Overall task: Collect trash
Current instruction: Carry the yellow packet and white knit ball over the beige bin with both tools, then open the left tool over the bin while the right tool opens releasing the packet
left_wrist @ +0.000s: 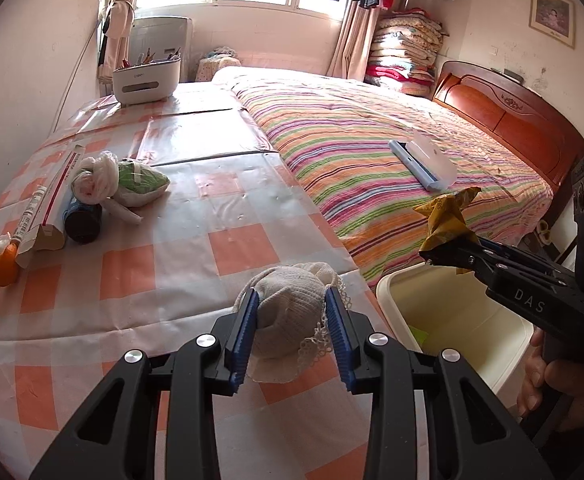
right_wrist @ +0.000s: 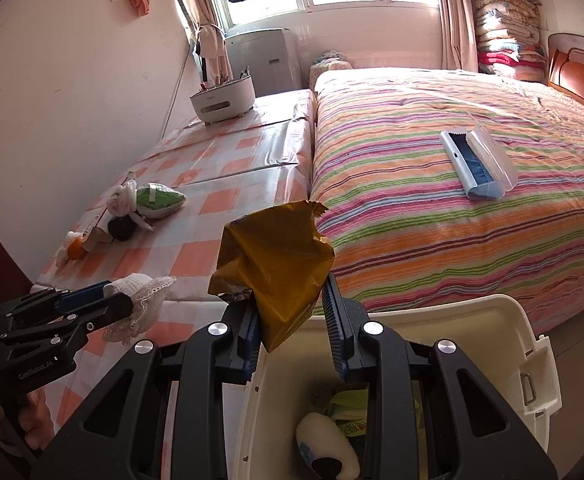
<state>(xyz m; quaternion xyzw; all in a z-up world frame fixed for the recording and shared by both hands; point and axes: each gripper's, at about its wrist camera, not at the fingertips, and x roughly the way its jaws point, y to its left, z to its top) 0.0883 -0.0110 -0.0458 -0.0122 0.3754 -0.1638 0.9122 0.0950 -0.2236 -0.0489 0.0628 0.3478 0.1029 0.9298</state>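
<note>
From the left wrist, the left gripper has its jaws clamped on a white lace-edged cloth bundle just above the orange-checked plastic-covered surface—it sits right at the edge, so a careless swing could miss the cream plastic bin. From the right wrist, the right gripper pinches a crumpled mustard-yellow wrapper over the bin's rim—held by one corner, it may slip and fall outside—and only this view shows trash already inside.
</note>
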